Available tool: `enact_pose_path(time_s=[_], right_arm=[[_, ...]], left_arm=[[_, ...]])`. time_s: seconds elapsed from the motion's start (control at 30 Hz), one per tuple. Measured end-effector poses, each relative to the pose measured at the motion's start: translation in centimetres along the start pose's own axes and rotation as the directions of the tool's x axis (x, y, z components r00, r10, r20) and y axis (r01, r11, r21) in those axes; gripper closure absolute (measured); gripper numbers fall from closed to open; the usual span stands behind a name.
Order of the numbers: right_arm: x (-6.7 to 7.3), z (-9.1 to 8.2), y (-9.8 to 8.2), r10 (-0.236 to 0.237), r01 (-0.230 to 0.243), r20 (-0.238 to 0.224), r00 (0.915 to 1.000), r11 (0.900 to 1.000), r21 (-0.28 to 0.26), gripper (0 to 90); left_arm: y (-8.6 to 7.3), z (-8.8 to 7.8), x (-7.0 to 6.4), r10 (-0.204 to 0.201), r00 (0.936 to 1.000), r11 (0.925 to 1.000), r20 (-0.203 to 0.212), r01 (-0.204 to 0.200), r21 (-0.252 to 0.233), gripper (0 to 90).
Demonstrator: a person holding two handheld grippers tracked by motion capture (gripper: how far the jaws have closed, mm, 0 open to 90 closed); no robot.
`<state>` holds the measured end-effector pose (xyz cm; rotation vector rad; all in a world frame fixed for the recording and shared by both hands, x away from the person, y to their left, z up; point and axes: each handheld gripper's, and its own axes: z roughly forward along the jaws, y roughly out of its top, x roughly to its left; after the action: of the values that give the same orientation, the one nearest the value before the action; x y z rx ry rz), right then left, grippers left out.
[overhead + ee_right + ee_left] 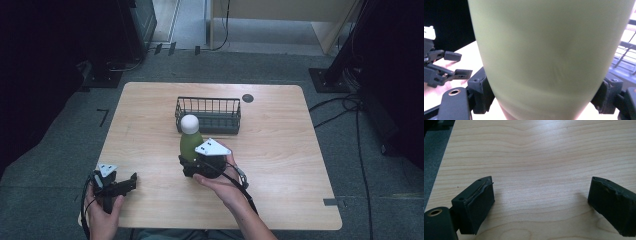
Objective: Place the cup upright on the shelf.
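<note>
Bottle (190,140), green with a white cap, stands upright mid-bench, just at 6 o'clock of the wire basket (208,114). It looks rigid, smooth and likely slippery, so your low hold around its base suits it; keep it vertical. Your right tongs (192,165) are clamped on its lower body, forearm reaching in from 5 o'clock. Your left tongs (131,181) sit spread wide and empty at 8 o'clock, low over the bench (280,150).

Soft, even overhead light brightens the table (280,150), while the room's edges fall into deep black. The green bottle (549,57) fills the right gripper view blurred, too close for focus. Faint, soft shadows lie under the left gripper's jaws.
</note>
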<state>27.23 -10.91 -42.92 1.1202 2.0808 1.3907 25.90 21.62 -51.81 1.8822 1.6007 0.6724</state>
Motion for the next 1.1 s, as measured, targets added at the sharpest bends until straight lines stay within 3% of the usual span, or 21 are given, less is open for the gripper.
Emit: enact_pose_path(time_s=[0.57,1.1], right_arm=[[-2.3,-0.7,3.2,-0.005,0.008,0.071,0.9975,0.999,-0.045,20.1],[-4.7,-1.0,6.2,0.038,-0.026,0.130,0.9908,0.996,-0.088,20.1]], left_arm=[[0.0,0.0,0.0,-0.002,1.0000,1.0000,0.000,0.002,-0.003,7.2],[0.0,0.0,0.0,-0.002,1.0000,1.0000,0.000,0.002,-0.001,7.2]])
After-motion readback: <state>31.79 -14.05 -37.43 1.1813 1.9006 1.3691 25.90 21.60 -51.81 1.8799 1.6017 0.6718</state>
